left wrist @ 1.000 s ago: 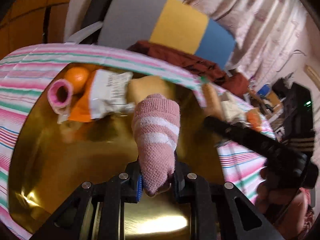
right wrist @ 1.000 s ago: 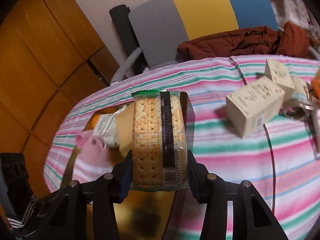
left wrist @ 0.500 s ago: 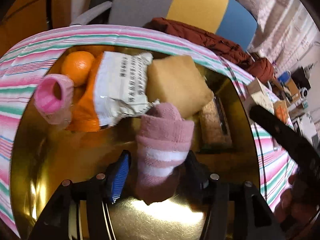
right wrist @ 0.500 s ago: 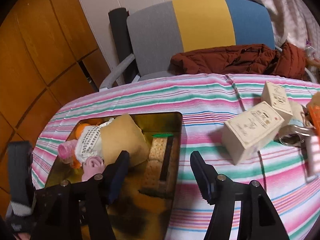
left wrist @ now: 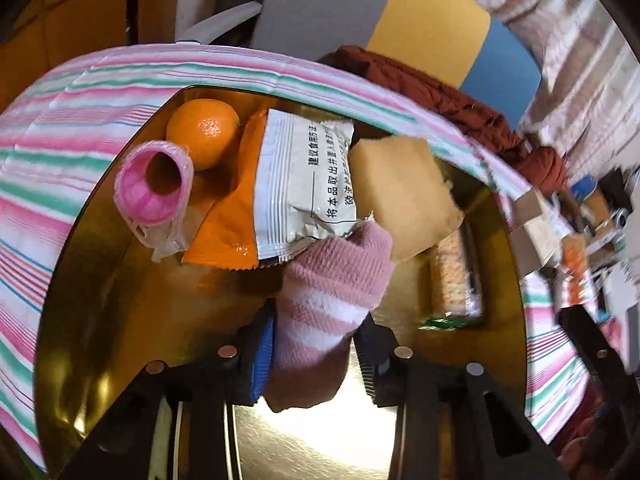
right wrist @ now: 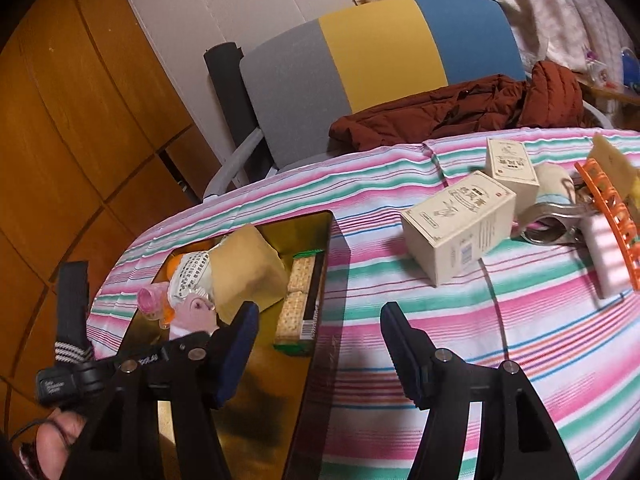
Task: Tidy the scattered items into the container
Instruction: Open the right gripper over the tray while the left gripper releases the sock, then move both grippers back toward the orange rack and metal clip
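The gold metal tray point(left wrist: 96, 300) point(right wrist: 320, 280) holds an orange point(left wrist: 203, 131), a pink roll point(left wrist: 154, 188), an orange-and-white snack packet point(left wrist: 296, 188), a tan sponge point(left wrist: 404, 192) and a cracker pack point(left wrist: 454, 280) point(right wrist: 302, 300). A pink striped sock point(left wrist: 332, 292) point(right wrist: 192, 312) lies in the tray between the spread jaws of my left gripper point(left wrist: 316, 354), which is open. My right gripper point(right wrist: 320, 354) is open and empty above the tray's right edge.
On the striped tablecloth point(right wrist: 480, 340) to the right lie two cream boxes point(right wrist: 460, 224), an orange hair claw point(right wrist: 608, 208), a white eraser block point(right wrist: 604, 256) and a metal clip point(right wrist: 552, 220). A chair with a brown jacket point(right wrist: 460, 112) stands behind the table.
My left gripper lowered the sock into the tray and opened. My right gripper let go of the cracker pack, which now lies in the tray, and drew back to the right.
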{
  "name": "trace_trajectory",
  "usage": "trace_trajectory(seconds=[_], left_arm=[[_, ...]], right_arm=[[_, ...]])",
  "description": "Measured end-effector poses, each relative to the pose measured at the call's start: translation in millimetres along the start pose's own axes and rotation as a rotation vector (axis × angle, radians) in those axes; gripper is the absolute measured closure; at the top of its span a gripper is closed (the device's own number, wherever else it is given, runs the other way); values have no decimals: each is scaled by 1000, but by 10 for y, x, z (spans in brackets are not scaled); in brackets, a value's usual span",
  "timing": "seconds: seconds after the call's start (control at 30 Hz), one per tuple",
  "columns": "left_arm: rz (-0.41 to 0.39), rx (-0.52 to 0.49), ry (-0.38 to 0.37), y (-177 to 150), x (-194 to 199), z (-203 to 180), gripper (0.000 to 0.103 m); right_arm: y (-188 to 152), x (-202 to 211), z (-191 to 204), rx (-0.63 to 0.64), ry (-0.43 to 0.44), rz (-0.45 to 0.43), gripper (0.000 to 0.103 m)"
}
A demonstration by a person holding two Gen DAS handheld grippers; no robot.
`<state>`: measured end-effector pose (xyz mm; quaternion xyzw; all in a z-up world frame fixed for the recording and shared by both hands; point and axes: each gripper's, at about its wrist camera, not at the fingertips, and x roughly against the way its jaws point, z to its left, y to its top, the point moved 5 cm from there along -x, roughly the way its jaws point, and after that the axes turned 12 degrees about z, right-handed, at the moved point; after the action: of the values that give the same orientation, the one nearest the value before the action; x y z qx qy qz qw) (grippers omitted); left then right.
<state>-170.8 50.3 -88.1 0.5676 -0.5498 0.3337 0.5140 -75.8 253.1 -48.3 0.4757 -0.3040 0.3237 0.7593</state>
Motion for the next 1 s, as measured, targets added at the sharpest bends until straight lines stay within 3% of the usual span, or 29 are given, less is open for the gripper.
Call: trace_trajectory(seconds=[0.07,0.17,0.33,0.5,0.6,0.8,1.0], left_arm=[[15,13,22,-45,12,-4,50],[7,19,-7,-140,84,-40,46],[-28,32,8,-257,196,-33,45],[-70,84,-81,-391,331,26,46],[-107,27,-156,-479,386,-132,46],[-150,-167,-186,-671,499,-703,46],[-152,-280,-239,-843,549,-1217,46]], right_arm=[[-17,45,-40,-6,6,-5,39],[-52,124,-124,-22,9,-17,39],[-131,188,-295,-62,7,-18,38],[-252,237,-485,-94,-11,-16,38],[-338,253,-606,-109,-23,-8,38],[-524,305,-905,-156,-51,1,38],[-682,420,-1255,-211,-95,-5,38]])
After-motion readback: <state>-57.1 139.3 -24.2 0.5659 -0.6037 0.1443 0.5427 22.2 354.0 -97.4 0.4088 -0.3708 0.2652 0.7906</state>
